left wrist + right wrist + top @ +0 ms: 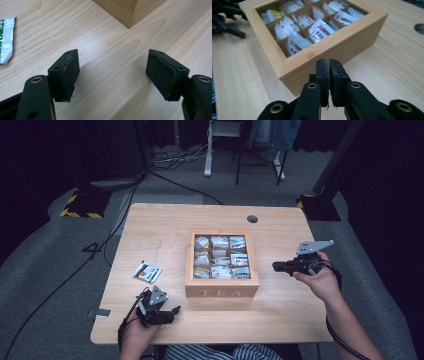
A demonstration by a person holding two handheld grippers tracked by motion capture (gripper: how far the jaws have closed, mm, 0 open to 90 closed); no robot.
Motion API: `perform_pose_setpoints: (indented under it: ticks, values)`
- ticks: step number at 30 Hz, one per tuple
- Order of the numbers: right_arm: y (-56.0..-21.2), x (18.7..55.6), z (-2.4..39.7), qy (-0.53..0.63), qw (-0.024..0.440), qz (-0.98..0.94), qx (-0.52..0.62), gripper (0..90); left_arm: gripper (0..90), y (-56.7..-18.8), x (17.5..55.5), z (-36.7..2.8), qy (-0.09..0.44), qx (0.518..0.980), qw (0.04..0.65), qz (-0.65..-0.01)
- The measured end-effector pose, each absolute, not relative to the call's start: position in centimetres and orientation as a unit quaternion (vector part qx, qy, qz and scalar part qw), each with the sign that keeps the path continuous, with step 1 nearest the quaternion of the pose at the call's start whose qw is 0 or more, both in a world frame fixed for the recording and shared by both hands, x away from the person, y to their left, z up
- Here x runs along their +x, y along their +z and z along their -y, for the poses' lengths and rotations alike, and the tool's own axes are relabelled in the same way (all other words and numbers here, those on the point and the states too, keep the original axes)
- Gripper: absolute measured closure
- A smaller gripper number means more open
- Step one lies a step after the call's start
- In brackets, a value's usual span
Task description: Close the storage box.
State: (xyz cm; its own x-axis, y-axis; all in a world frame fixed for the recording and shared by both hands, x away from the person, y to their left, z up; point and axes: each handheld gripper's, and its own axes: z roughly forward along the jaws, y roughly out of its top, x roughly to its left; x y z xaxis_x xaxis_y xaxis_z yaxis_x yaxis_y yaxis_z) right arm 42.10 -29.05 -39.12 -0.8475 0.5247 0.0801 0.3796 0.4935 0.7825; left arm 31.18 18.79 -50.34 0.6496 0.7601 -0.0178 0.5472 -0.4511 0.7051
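Fingers of the left gripper (113, 75) stand wide apart, empty; the right gripper (329, 75) is pinched shut on nothing. The tea box (222, 292) sits mid-table, lid down; 1 tea packet (148, 272) lies at its 9 o'clock, seemingly awaiting stowing.
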Motion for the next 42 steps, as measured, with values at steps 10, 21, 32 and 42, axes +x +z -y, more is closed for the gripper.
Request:
perform_pose_setpoints:
  ticks: [10,21,32,42]
  values:
    - [-41.0,43.4,31.3,0.433,0.128,-0.846,0.282,85.5,27.3,-50.4,31.1,-19.8,0.153,0.838,0.350,-0.390]
    - [-44.7,45.5,34.1,0.432,0.151,-0.827,0.328,86.7,27.4,-50.3,31.2,-19.9,0.154,0.837,0.348,-0.393]
    - [-47.8,46.3,34.6,0.411,0.173,-0.833,0.328,87.1,27.3,-50.3,31.2,-19.9,0.156,0.837,0.348,-0.393]
    - [-49.9,46.6,34.3,0.406,0.170,-0.837,0.324,85.0,27.3,-50.3,31.2,-19.9,0.156,0.837,0.348,-0.393]
